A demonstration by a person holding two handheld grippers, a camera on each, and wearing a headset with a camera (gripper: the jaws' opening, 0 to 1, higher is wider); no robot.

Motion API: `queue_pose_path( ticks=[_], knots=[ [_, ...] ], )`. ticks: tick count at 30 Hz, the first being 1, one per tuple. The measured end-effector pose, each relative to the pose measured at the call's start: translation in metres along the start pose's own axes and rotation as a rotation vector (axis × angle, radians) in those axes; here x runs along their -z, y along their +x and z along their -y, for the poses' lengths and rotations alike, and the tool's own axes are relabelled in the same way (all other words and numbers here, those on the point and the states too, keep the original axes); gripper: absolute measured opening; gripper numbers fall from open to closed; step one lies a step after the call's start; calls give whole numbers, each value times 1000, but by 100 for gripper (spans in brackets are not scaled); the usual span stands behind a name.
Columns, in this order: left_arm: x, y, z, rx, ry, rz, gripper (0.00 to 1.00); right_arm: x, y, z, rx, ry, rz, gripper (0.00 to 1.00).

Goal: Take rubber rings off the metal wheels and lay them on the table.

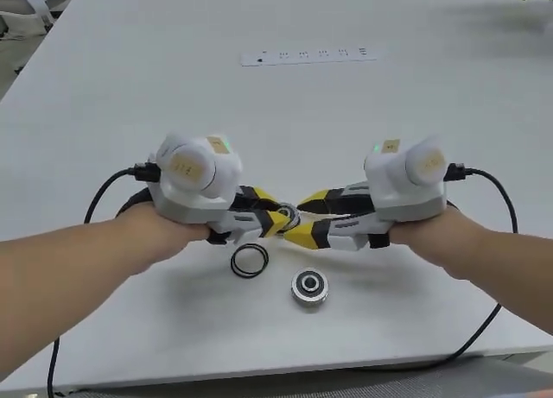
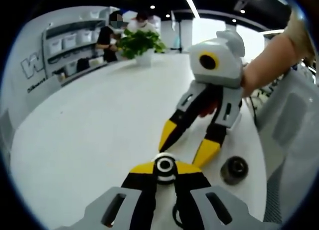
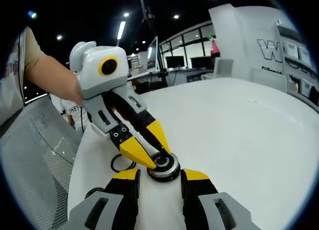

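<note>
The left tongs [image 1: 278,219] are clamped on a metal wheel [image 3: 163,165], held over the counter [image 1: 130,87] close to its near edge. The right tongs [image 3: 162,176] are spread, their yellow tips on either side of the same wheel and just beside it; whether they touch it I cannot tell. Nearer the person, black rubber rings [image 1: 249,260] lie flat and overlapping on the counter. Just right of them a second metal wheel [image 1: 309,287] lies on its side, apart from the rings. The right gripper view brings the held wheel's bright rim and dark centre up close. The left gripper view adds a potted plant [image 2: 139,43] at the counter's far end. A power strip [image 1: 307,56] lies well beyond the tongs with open white surface between, while the near edge runs just behind the loose wheel.
</note>
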State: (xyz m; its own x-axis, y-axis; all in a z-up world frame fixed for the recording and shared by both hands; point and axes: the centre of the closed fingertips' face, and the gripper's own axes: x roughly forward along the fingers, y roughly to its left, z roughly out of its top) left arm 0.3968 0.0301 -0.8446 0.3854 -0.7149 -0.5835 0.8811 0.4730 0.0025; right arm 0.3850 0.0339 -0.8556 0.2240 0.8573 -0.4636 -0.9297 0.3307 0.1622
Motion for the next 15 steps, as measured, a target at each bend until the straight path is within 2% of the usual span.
queue_pose_path(
  ticks=[10, 12, 13, 15],
  knots=[
    [1, -1, 1, -36, -17, 1, 14, -2, 6, 3, 37, -27, -6, 31],
    [1, -1, 0, -45, -22, 1, 14, -3, 8, 1, 35, -41, -7, 31],
    [1, -1, 1, -48, -25, 2, 14, -3, 8, 1, 47, -71, -12, 31],
    [1, -1, 2, -52, -32, 4, 14, -3, 10, -2, 41, -62, -12, 31]
  ],
)
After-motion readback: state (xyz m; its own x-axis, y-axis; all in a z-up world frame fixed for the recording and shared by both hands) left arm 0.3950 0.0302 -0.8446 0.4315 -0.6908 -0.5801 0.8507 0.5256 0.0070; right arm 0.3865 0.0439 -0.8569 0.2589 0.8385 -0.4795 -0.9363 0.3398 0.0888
